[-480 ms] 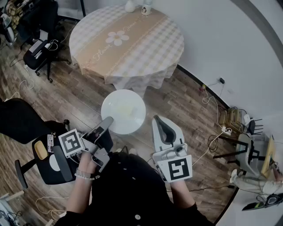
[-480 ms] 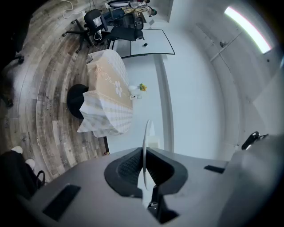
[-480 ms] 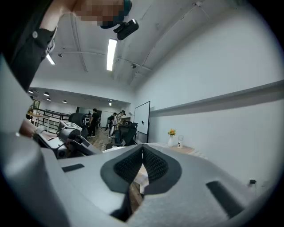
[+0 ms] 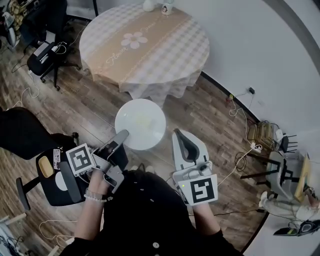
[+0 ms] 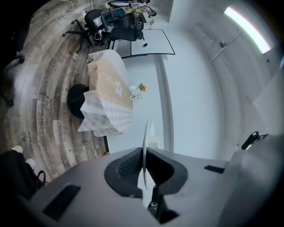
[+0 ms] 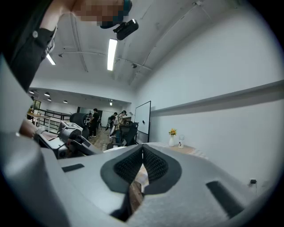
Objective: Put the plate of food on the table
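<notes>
A white plate (image 4: 141, 125) with a pale smear of food hangs over the wooden floor, short of the round table (image 4: 145, 45) with its checked cloth and flower print. My left gripper (image 4: 121, 136) is shut on the plate's near-left rim. The left gripper view shows the plate (image 5: 145, 142) edge-on between the closed pads of that gripper (image 5: 144, 162), with the table (image 5: 108, 95) ahead. My right gripper (image 4: 181, 136) sits just right of the plate, shut and empty. In the right gripper view, that gripper's (image 6: 142, 153) pads meet with nothing between them.
A small vase (image 4: 148, 5) and a cup (image 4: 164, 10) stand at the table's far edge. Black office chairs (image 4: 47, 55) and cables lie left of the table, and another chair (image 4: 55, 180) is by my left arm. A white wall (image 4: 260, 60) runs along the right, with a power strip (image 4: 255, 147).
The plate and left gripper have edged slightly toward the table. The right gripper has hardly moved.
</notes>
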